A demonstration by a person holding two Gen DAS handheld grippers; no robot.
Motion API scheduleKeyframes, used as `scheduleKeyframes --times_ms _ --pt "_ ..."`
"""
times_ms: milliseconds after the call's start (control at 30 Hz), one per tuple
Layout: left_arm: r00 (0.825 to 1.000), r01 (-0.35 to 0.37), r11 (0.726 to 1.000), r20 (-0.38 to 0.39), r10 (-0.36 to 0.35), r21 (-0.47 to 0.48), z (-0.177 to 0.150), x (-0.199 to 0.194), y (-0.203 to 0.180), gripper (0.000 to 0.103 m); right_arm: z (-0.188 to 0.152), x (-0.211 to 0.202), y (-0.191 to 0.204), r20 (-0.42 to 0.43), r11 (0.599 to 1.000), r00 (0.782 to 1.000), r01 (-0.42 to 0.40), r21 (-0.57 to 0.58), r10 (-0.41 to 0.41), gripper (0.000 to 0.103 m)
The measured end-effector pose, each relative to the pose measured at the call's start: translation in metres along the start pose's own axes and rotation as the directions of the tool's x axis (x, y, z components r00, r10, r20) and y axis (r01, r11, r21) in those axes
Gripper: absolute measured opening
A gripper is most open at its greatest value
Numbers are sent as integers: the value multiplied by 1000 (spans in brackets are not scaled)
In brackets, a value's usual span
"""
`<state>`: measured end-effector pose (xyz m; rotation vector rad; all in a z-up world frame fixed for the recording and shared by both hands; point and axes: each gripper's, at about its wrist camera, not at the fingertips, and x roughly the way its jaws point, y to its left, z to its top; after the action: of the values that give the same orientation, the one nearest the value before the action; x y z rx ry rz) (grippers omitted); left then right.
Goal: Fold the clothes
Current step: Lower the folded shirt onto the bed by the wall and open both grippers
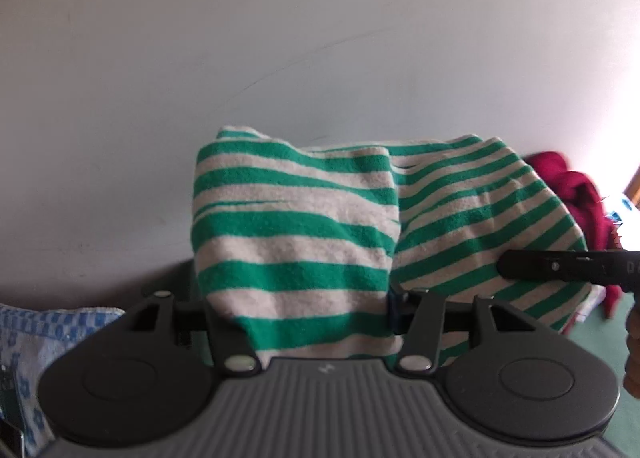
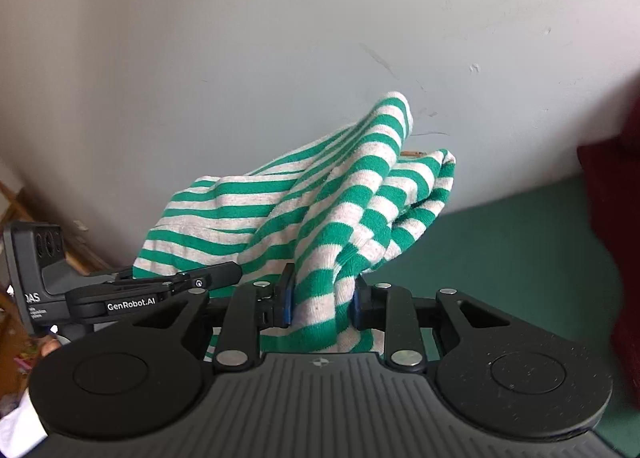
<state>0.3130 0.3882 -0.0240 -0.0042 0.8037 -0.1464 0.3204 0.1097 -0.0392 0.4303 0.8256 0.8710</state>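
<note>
A green-and-white striped garment (image 1: 296, 217) hangs bunched in the air in front of a pale wall. In the left wrist view it drapes over my left gripper (image 1: 300, 298) and hides most of both fingers; only a blue pad (image 1: 394, 308) peeks out on the right, and the cloth fills the gap. My right gripper (image 2: 322, 300) is shut on a thick fold of the same garment (image 2: 352, 193), squeezed between its blue pads (image 2: 286, 298). The left gripper (image 2: 222, 273) reaches in from the left onto the cloth. The right gripper's finger (image 1: 516, 264) lies against the garment's right side.
A red garment (image 1: 568, 185) lies at the right, seen as a dark red mass (image 2: 612, 225) in the right wrist view. A green surface (image 2: 520, 242) spreads below. A blue-and-white patterned cloth (image 1: 36, 342) sits lower left. The pale wall (image 1: 320, 37) stands close behind.
</note>
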Motion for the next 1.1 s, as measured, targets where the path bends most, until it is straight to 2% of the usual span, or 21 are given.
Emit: scheduleKeyframes --times_ms 167,267,367,433,467,533,600,667,733,833,867,933,967,1033,1100 --pt "998 -16 1000 -64 17 19 -12 68 26 54 -10 52 -19 -24 995 996 87 -46 -88 27" --pt "995 -24 999 -100 27 33 -20 109 40 55 -17 80 -30 -60 980 983 166 -110 -173 27" --pt "997 -27 998 -76 31 51 -33 128 44 65 -25 92 -44 -60 969 975 203 -138 -213 27" --pt "998 -19 999 -64 21 36 -37 139 44 86 -28 94 -54 -59 963 969 231 -137 -241 27" --pt "998 -5 1000 -67 6 20 -40 140 49 93 -31 93 -56 -68 960 964 248 -128 -258 28" --pt "997 24 1000 -73 -24 -12 -46 142 60 93 -30 97 -64 -102 963 960 250 -101 -260 34" --pt "996 49 998 -74 -52 -41 -52 143 70 93 -32 96 -63 -97 955 956 265 -133 -279 44" --pt "998 42 998 -42 -44 -40 -52 129 76 93 -32 96 -55 -97 939 943 299 -168 -317 52" --pt "999 35 999 -10 -35 -39 -51 115 83 93 -31 95 -56 -121 930 930 326 -168 -348 52" --pt "999 18 999 39 -17 -35 -51 93 91 93 -25 79 -46 -121 934 936 307 -180 -331 47" --pt "998 -21 1000 63 22 -16 -48 83 85 93 -22 72 -39 -77 920 934 327 -218 -350 47" --pt "987 -111 994 121 109 17 -47 70 77 93 -18 58 -28 54 864 910 407 -296 -410 47" --pt "986 -94 996 141 92 8 -46 63 75 93 -14 57 -22 100 846 904 424 -323 -415 47" --pt "982 -58 998 182 58 -8 -44 50 71 86 -9 58 -11 125 855 932 363 -371 -341 46" --pt "975 -18 1000 222 22 -19 -41 37 66 86 -7 74 -3 89 867 954 298 -399 -287 45"
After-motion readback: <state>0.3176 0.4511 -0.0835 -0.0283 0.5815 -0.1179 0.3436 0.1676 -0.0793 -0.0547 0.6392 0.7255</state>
